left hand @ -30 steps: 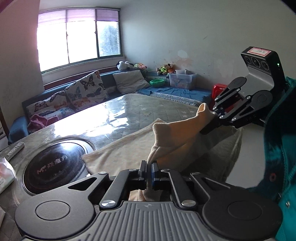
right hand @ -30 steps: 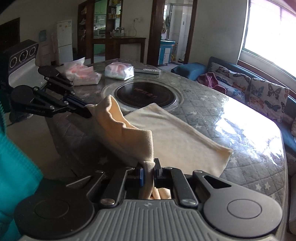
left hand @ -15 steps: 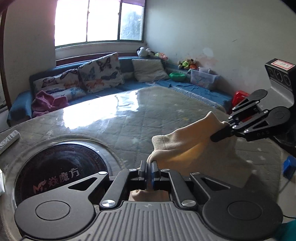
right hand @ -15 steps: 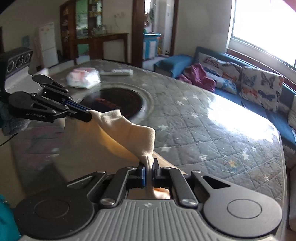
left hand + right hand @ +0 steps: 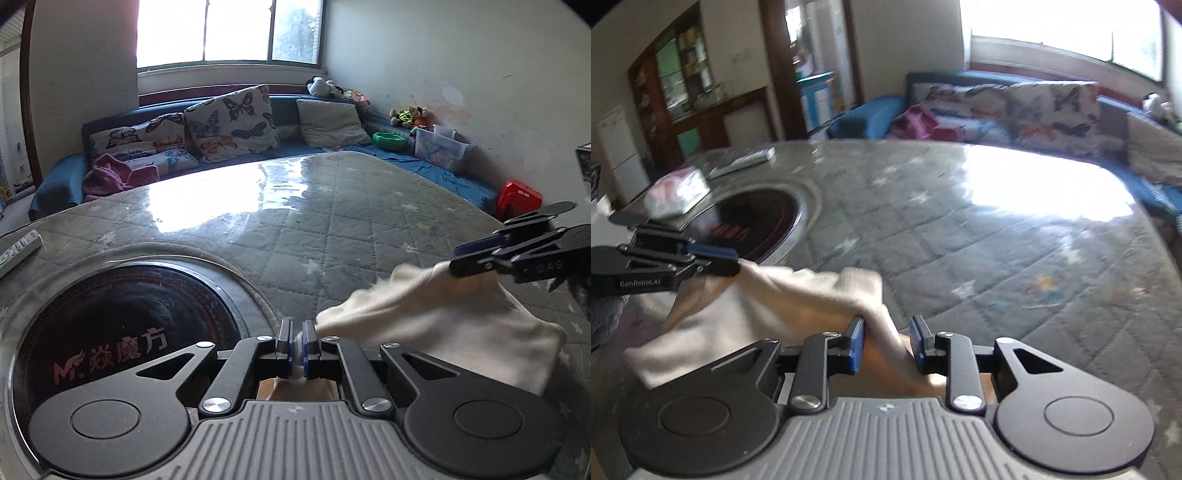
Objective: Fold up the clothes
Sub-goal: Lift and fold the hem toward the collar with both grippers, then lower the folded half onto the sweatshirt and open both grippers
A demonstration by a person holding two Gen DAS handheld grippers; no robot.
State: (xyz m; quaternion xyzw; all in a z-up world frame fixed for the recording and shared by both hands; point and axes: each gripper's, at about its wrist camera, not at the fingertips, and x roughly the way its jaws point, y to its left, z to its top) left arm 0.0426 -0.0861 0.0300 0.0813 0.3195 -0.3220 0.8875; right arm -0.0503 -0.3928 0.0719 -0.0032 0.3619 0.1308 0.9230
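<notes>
A cream cloth (image 5: 443, 325) lies folded over on the quilted table, stretched between both grippers. My left gripper (image 5: 295, 341) is shut on one corner of it, next to the round black cooktop. In the right wrist view the cloth (image 5: 768, 302) drapes past my right gripper (image 5: 888, 345), whose jaws stand apart with cloth lying between them. The right gripper also shows at the right of the left wrist view (image 5: 476, 258), touching the cloth's far corner. The left gripper shows at the left of the right wrist view (image 5: 716, 262), shut on the cloth.
The table (image 5: 332, 221) has a round black cooktop (image 5: 122, 332) set into it, a remote (image 5: 18, 251) at the left edge and a plastic-wrapped packet (image 5: 676, 192). A blue sofa with butterfly cushions (image 5: 221, 125) runs behind the table. A red stool (image 5: 517, 199) stands by the wall.
Both grippers have carried the cloth's edge forward and down over the table. The right gripper's jaws have opened; half a second ago they were shut on the cloth.
</notes>
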